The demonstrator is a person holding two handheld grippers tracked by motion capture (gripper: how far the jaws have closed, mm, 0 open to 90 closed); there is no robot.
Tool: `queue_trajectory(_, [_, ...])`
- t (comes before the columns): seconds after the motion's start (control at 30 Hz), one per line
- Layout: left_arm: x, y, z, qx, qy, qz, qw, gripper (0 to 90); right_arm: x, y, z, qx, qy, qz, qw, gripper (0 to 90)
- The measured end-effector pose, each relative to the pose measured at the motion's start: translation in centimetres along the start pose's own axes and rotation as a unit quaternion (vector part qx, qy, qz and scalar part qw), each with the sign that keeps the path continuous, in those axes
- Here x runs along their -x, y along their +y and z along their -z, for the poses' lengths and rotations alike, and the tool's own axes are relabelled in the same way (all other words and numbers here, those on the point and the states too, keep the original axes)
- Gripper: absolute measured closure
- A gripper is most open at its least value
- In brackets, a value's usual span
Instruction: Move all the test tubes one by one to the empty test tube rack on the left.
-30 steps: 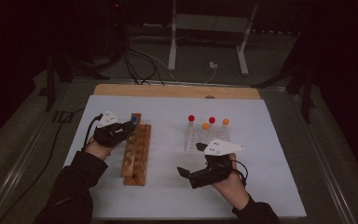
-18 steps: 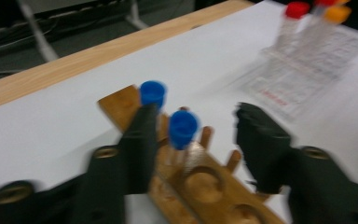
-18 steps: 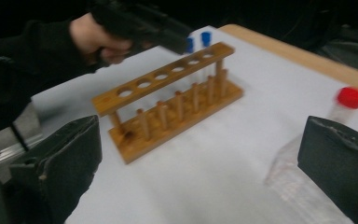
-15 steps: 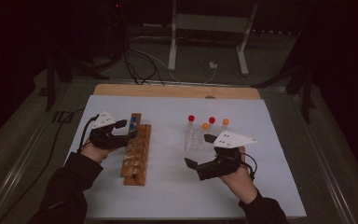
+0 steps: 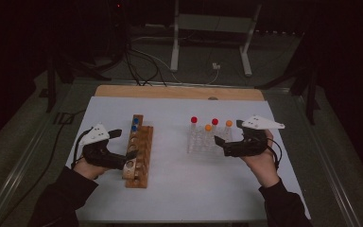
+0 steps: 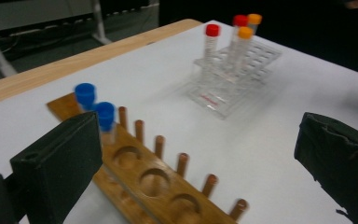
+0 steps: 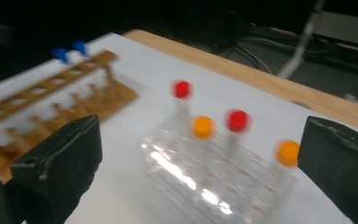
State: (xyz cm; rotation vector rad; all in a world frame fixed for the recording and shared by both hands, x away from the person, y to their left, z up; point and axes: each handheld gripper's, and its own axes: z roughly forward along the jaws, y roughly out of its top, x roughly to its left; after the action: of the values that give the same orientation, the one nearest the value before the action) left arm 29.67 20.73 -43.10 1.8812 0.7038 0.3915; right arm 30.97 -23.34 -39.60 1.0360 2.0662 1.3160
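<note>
White table (image 5: 179, 189) in a dark room: the left gripper (image 5: 131, 154), jaws just opened and empty, lies level at the wooden rack (image 5: 139, 156), nine o'clock. The right gripper (image 5: 217, 141), spread and empty, levels at the clear rack (image 5: 199, 142), three o'clock. The left gripper view resolves two blue-capped tubes (image 6: 95, 106).

Dim light leaves the surroundings black beyond the bright white table top (image 5: 179, 189), while motion blur smears the clear rack (image 7: 214, 182) and wooden rack (image 7: 51, 107) ahead of the right gripper's jaws.
</note>
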Motion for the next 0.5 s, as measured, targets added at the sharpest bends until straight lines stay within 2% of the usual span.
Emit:
queue_trajectory(0.07, [0.4, -0.2, 0.2, -0.003, 0.001, -0.007, 1.0, 1.8, 0.9, -0.6, -0.4, -0.008, -0.02, -0.009, 0.9997, 2.8])
queue_trajectory(0.23, [1.0, -0.7, 0.3, -0.003, -0.004, -0.007, 1.0, 1.8, 2.8, -2.3, -1.7, -0.03, -0.053, -0.034, 0.9976, 9.8])
queue_trajectory(0.27, [1.0, -0.7, 0.3, -0.003, -0.009, -0.006, 0.9999, 1.8, 3.1, -2.7, -2.0, -0.036, -0.059, -0.039, 0.9969, 13.9])
queue_trajectory(0.37, [1.1, -0.8, 0.4, -0.005, -0.008, -0.008, 0.9999, 1.8, 3.8, -3.6, -2.9, -0.049, -0.073, -0.048, 0.9949, 18.6])
queue_trajectory(0.5, [1.1, -1.0, 0.4, -0.005, -0.002, -0.007, 1.0, 1.8, 4.5, -4.4, -4.0, -0.07, -0.085, -0.052, 0.9926, 32.3])
